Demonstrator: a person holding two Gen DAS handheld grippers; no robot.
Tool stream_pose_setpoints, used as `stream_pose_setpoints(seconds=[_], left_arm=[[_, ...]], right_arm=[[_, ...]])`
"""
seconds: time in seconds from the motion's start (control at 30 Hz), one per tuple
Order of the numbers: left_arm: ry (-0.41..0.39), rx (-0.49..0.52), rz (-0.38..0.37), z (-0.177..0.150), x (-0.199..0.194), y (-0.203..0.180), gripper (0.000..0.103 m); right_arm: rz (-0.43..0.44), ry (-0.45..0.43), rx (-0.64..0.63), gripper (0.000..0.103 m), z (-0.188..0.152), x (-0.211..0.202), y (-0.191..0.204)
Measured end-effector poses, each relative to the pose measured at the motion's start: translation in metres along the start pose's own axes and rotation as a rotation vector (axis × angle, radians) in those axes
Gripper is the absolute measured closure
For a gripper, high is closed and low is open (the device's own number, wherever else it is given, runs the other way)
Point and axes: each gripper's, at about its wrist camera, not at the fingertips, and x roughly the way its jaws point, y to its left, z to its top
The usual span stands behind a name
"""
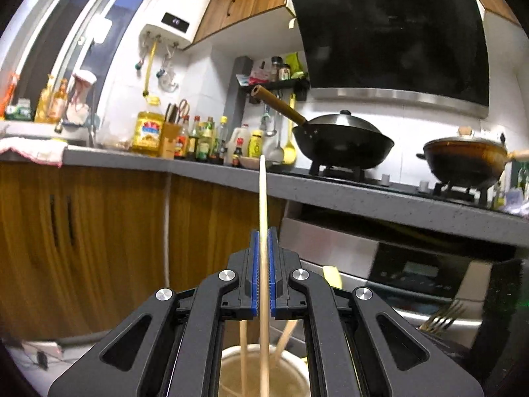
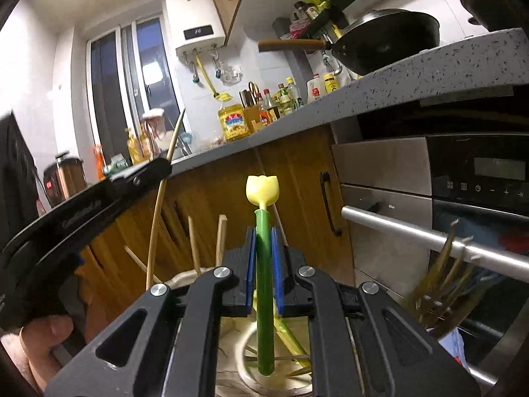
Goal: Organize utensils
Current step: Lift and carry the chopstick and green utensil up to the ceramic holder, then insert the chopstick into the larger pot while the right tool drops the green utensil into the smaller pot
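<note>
The left tongs [image 1: 263, 274] grip an upright chopstick [image 1: 262, 198], its lower end in a cream pot [image 1: 231, 364] among others. The right tongs [image 2: 263, 264] clamp a green stick [image 2: 264, 297] (yellow tulip tip) above a second pot [image 2: 244, 340]. Forks [image 1: 441, 319] stand right; the table [image 1: 363, 195] carries a wok [image 1: 344, 144].

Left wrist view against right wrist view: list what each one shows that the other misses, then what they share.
Only the left wrist view shows the brown lidded pot on the second burner and the left gripper shut on a wooden chopstick over a pale cup. Only the right wrist view shows the right gripper shut on a green utensil with a yellow tulip end, and a glass jar of forks. Both show the black wok, the water heater and the oil bottle.
</note>
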Motion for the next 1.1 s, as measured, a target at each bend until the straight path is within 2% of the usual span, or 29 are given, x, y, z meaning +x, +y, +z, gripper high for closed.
stream_pose_setpoints(seconds=[0.27,0.4,0.57,0.73,0.83,0.9,1.03,1.1], left_arm=[[0.011,0.032,-0.016,-0.021,-0.007,0.002,0.098],[0.029,0.084,-0.026,-0.031,-0.020,0.000,0.098],[0.085,0.148,-0.041,-0.041,-0.031,-0.006,0.098],[0.131,0.123,-0.045,-0.047,-0.034,-0.001,0.098],[0.152,0.103,-0.034,-0.047,-0.032,0.002,0.091],[0.150,0.086,-0.034,-0.046,-0.036,0.006,0.088],[0.141,0.081,-0.028,-0.041,-0.043,0.009,0.087],[0.138,0.074,-0.026,-0.039,-0.046,0.010,0.084]], right_arm=[[-0.024,0.002,-0.091,0.094,-0.016,-0.001,0.007],[-0.014,0.018,-0.109,0.094,-0.023,-0.005,0.010],[-0.003,0.050,-0.098,0.094,-0.025,-0.011,0.010],[0.005,0.066,-0.107,0.094,-0.027,-0.018,0.013],[0.002,0.059,-0.106,0.087,-0.026,-0.023,0.013],[0.007,0.043,-0.094,0.076,-0.024,-0.029,0.011],[0.014,0.019,-0.073,0.072,-0.017,-0.038,0.008],[0.026,0.002,-0.062,0.064,-0.014,-0.044,0.007]])
